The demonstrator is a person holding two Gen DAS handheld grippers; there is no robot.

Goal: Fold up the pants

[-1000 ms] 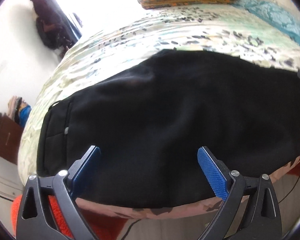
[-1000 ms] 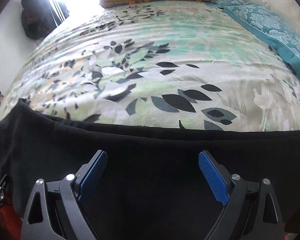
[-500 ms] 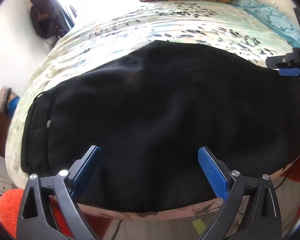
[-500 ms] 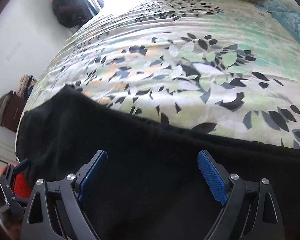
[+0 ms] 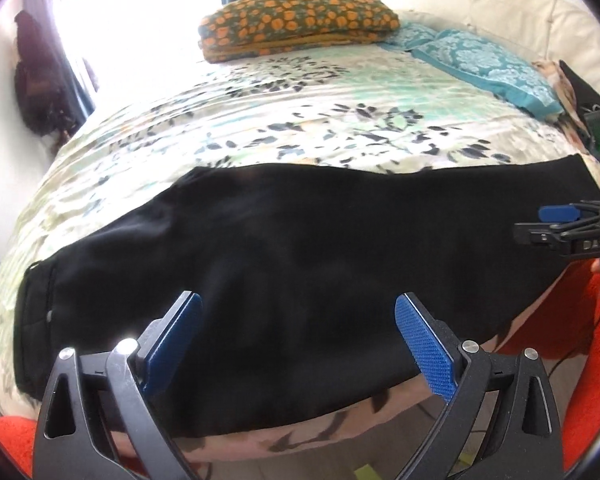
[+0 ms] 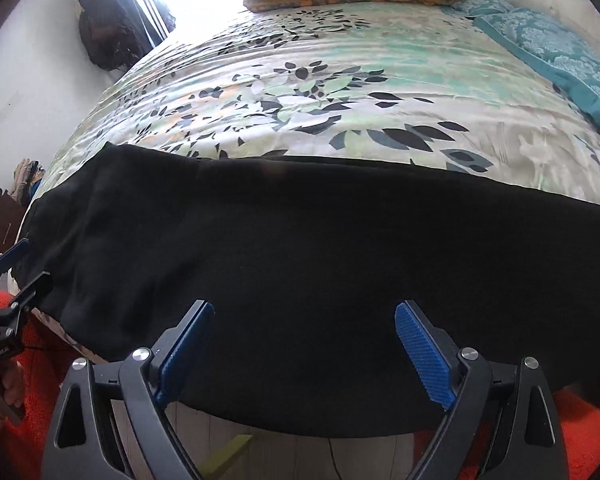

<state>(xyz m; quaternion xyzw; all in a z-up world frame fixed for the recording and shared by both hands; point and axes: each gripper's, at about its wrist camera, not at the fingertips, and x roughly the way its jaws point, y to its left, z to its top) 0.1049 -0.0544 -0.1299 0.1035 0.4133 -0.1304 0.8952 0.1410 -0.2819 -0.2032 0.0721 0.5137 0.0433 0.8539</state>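
The left claw [image 5: 298, 338] is wide open and holds nothing. Its blue bumpy pads [image 5: 424, 350] hang over the black pants [image 5: 300, 256] without touching them. The right claw [image 6: 300, 350] is wide open too, with nothing in it, above the same pants.

The pants are soft, dark and smooth. They lie flat in a long strip along the near edge of the bed [image 5: 284, 120], and hang a little over it. The bed cover is shiny, with leaves and flowers. A folded orange-spotted blanket [image 5: 296, 20] sits at the far edge. A blue patterned pillow [image 5: 484, 64] lies by the far right corner.
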